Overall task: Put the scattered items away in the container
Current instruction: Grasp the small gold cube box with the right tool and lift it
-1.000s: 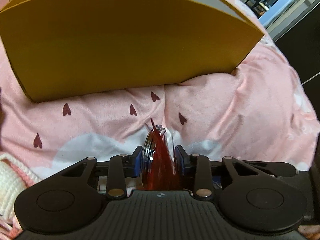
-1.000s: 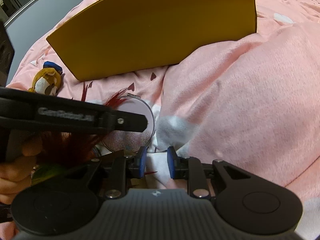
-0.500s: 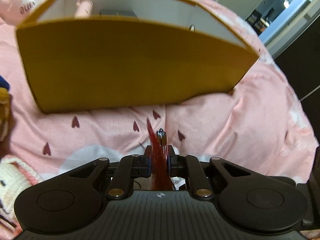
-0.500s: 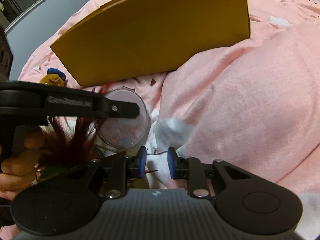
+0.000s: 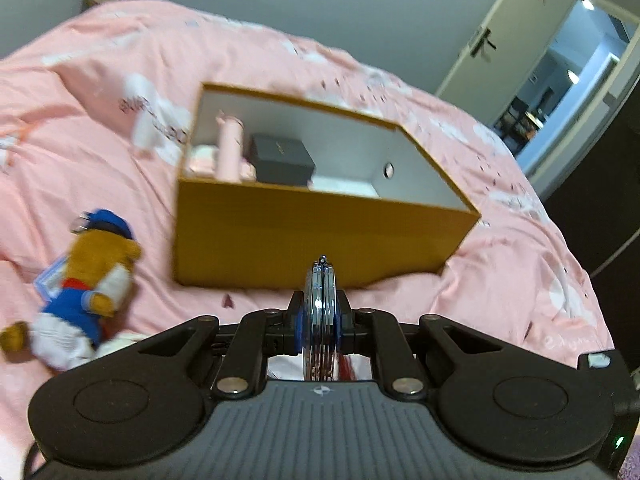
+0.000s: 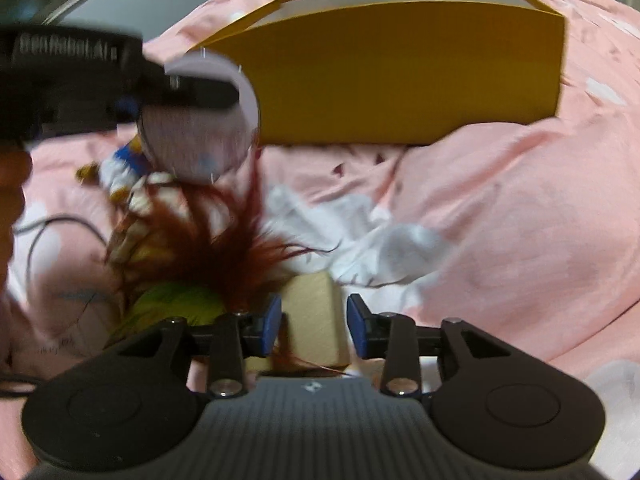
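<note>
Two grippers in view, one in each of my hands. My left gripper (image 5: 320, 322) is clenched on a round compact mirror (image 5: 320, 312), held edge-on between the blue pads, chrome rims upright and a small clasp at the top; from the right wrist view the same mirror (image 6: 200, 120) shows its pale round face, lifted clear of the bedding, with dark red feathers (image 6: 236, 248) hanging below it. The mustard-yellow box (image 5: 312, 236) sits on the pink duvet (image 5: 500, 280) directly ahead of the mirror, its near wall just beyond the mirror's top edge, the open top well in sight. Inside the box: a pink bottle (image 5: 230, 148) upright toward the left, a black case (image 5: 282, 160) beside it. A plush toy in a blue cap (image 5: 80, 280) lies on the duvet left of the box, apart from it. My right gripper (image 6: 314, 326) is released, its jaws having just been opening; a cream-coloured block (image 6: 314, 316) lies between them, pads not pressing on it. A green item (image 6: 176, 308) lies just left of that block, too blurred to name.
</note>
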Action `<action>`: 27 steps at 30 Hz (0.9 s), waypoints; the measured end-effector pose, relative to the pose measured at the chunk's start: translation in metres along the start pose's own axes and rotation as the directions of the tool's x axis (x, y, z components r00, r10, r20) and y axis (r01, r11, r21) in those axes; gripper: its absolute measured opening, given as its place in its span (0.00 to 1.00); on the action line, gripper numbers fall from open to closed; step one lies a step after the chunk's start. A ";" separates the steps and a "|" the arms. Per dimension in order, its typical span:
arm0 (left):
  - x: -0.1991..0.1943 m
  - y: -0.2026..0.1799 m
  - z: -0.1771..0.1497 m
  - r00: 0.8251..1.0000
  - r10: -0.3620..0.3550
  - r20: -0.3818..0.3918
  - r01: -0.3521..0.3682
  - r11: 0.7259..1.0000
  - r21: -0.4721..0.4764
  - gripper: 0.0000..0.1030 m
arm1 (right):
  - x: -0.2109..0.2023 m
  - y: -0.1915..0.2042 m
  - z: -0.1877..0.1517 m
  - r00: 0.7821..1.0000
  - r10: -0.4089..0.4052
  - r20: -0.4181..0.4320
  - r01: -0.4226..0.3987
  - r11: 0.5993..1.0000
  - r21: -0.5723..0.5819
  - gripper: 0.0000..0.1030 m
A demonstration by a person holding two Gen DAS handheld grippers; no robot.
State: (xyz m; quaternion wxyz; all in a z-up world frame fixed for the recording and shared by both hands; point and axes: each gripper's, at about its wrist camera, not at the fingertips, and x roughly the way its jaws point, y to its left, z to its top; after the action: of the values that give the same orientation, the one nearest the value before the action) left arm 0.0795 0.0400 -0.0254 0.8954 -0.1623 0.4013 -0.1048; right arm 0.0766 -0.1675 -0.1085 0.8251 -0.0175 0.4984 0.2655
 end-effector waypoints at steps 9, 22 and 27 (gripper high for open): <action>-0.013 0.008 -0.019 1.000 0.013 -0.008 -0.013 1.000 -0.028 0.15 | 0.007 0.021 -0.015 0.995 -0.058 -0.086 0.048 0.992 -0.117 0.54; -0.007 0.018 -0.027 0.999 0.036 -0.041 -0.038 0.998 -0.053 0.15 | 0.036 0.045 -0.017 0.978 -0.163 -0.131 0.127 0.961 -0.246 0.63; -0.004 0.024 -0.028 0.998 0.038 -0.052 -0.042 0.996 -0.073 0.15 | 0.030 0.035 -0.014 0.982 -0.156 -0.109 0.133 0.971 -0.197 0.60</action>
State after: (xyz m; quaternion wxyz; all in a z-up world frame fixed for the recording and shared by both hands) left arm 0.0578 0.0574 -0.0490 0.8801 -0.1844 0.4308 -0.0761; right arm 0.0605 -0.1291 -0.1320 0.8043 -0.1483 0.5187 0.2491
